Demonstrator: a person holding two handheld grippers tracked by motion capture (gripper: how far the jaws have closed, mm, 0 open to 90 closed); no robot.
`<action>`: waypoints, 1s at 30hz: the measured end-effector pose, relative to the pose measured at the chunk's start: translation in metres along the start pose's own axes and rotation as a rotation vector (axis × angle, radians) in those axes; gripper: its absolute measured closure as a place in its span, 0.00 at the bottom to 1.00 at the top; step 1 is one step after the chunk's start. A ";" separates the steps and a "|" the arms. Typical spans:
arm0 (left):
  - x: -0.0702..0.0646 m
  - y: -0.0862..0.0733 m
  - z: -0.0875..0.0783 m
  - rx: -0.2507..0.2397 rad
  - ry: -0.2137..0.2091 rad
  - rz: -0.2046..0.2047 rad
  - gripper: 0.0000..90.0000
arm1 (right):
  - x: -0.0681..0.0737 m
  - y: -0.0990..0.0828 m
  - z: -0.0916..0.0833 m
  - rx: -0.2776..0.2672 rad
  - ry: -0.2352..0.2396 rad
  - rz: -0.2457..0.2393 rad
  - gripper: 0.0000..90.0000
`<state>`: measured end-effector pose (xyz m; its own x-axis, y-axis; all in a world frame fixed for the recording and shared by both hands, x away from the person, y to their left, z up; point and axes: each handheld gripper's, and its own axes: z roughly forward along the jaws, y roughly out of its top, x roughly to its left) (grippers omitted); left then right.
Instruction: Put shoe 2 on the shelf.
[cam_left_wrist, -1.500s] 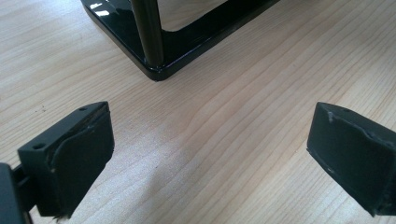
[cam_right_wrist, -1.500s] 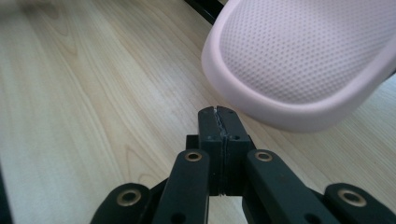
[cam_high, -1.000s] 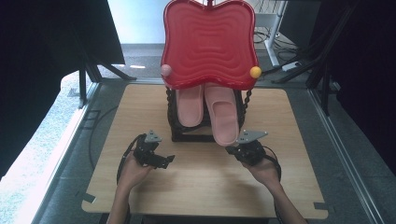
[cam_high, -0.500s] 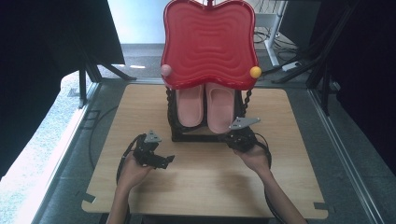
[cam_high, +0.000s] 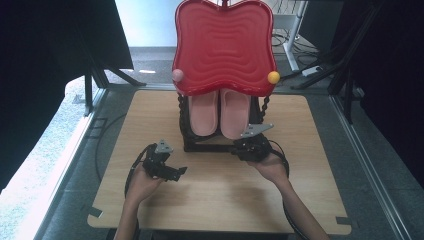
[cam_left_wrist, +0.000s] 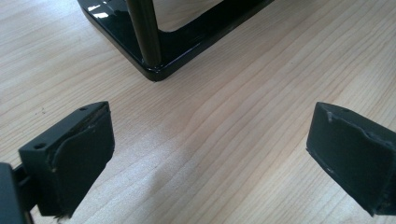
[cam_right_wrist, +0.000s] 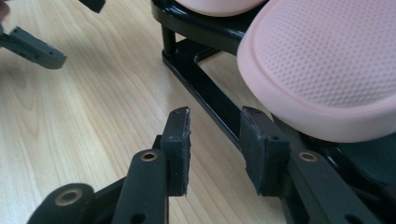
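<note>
Two pink slippers (cam_high: 203, 112) (cam_high: 235, 112) rest side by side on a black rack (cam_high: 210, 146) under a red wavy tray (cam_high: 224, 47). My right gripper (cam_high: 245, 147) sits low at the rack's front right corner, just below the right slipper's heel (cam_right_wrist: 322, 70). Its jaws (cam_right_wrist: 217, 119) have just been opening and hold nothing; the rack's base bar (cam_right_wrist: 205, 88) runs behind the gap. My left gripper (cam_high: 177, 172) rests on the wooden table (cam_high: 215, 200) left of the rack. It stands wide open (cam_left_wrist: 205, 140) and empty, facing the rack's corner post (cam_left_wrist: 144, 32).
A pink ball (cam_high: 177, 75) and a yellow ball (cam_high: 273, 77) sit at the red tray's lower corners. Dark stands and cables surround the table on the floor. Bare wood lies between the rack and the table's near edge.
The right slipper, sticking out toward the front a second ago, now lies pushed in beside the other. My right gripper moved in toward the rack and its jaws have parted. The left gripper stayed put.
</note>
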<state>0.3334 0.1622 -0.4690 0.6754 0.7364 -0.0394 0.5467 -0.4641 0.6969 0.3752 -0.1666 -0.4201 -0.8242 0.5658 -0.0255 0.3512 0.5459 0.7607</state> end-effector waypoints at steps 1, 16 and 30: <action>0.000 0.000 0.000 0.000 -0.001 0.000 0.01 | -0.001 0.000 -0.001 -0.010 -0.014 -0.003 0.73; 0.001 -0.001 0.001 0.006 0.000 0.003 0.01 | -0.010 0.008 -0.002 -0.019 -0.001 0.006 0.60; 0.000 -0.001 0.003 0.007 -0.003 -0.002 0.01 | -0.006 0.005 -0.025 0.031 -0.029 -0.025 0.23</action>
<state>0.3343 0.1611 -0.4715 0.6760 0.7357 -0.0430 0.5512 -0.4660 0.6921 0.3706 -0.1825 -0.4001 -0.8198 0.5691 -0.0634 0.3445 0.5786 0.7392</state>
